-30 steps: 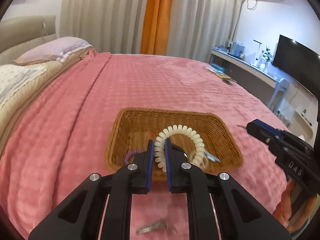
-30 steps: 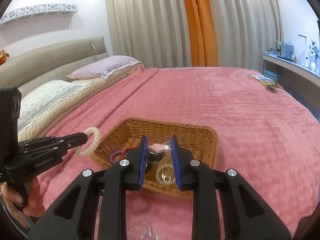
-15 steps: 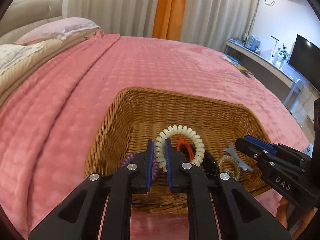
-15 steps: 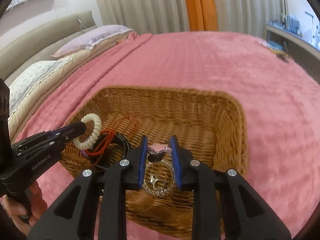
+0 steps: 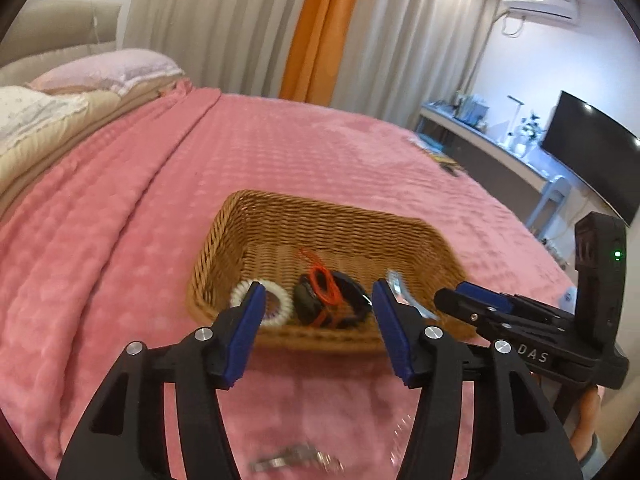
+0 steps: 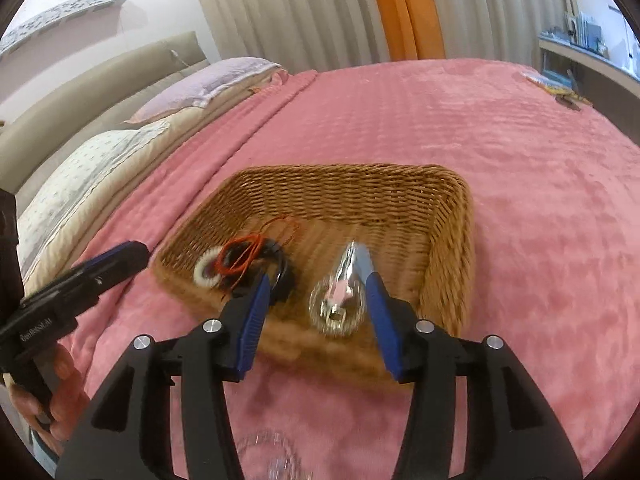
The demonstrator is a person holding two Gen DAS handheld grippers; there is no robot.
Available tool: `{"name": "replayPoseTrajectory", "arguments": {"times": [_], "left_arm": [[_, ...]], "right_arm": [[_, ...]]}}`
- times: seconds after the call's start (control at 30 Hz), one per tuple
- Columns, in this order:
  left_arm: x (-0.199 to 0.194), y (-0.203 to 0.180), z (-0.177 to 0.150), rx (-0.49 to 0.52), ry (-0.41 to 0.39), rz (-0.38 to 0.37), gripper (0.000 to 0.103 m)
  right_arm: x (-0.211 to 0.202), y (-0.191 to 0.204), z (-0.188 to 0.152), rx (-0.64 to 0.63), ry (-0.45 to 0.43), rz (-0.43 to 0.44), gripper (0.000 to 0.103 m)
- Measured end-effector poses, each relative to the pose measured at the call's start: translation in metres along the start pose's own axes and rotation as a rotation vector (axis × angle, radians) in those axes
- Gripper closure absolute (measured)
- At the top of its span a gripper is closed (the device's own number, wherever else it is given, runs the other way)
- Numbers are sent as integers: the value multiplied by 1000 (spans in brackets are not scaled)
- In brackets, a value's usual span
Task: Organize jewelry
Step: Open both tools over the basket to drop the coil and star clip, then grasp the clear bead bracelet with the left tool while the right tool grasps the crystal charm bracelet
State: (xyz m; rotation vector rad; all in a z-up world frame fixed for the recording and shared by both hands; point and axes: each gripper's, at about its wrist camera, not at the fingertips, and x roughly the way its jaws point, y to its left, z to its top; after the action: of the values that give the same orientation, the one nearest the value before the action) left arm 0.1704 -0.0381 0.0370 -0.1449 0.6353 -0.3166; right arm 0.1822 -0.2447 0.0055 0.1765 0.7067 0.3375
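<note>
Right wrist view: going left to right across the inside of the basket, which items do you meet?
White spiral hair tie → red cord lying over a black band → silver hair clip with a clear beaded bracelet just in front of it, all inside the wicker basket.

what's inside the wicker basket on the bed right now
Inside the wicker basket: a white coil hair tie, a red cord over a black band, a silver clip and a clear beaded bracelet. Whatever lies beneath that pile is hidden.
</note>
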Motion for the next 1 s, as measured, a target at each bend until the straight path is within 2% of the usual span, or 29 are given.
{"name": "replayPoseTrajectory", "arguments": {"times": [0.2,0.33,0.43,0.5,0.73,0.83,0.97,1.0], "left_arm": [[-40,-17,-31,18,-30,-49,49],[-52,-23,-57,17,-29,-66,49],[-50,-26,-73,18,-3,-84,49],[-43,-25,-80,18,18,-86,50],[-15,-14,-98,-11,83,-103,50],[-3,-10,-104,-32,121,-115,51],[-2,-11,-104,-24,122,-124,51],[-1,-12,-104,-21,127,-124,51]], "right_arm": [[-41,9,-41,-26,-9,12,56],[-48,17,-71,-63,16,-14,57],[-43,22,-85,-94,37,-35,57],[-36,21,-92,-100,59,-34,68],[-17,20,-100,-124,116,-53,71],[-7,21,-105,-134,155,-58,76],[-4,21,-105,-134,167,-55,77],[-3,22,-106,-139,170,-49,83]]}}
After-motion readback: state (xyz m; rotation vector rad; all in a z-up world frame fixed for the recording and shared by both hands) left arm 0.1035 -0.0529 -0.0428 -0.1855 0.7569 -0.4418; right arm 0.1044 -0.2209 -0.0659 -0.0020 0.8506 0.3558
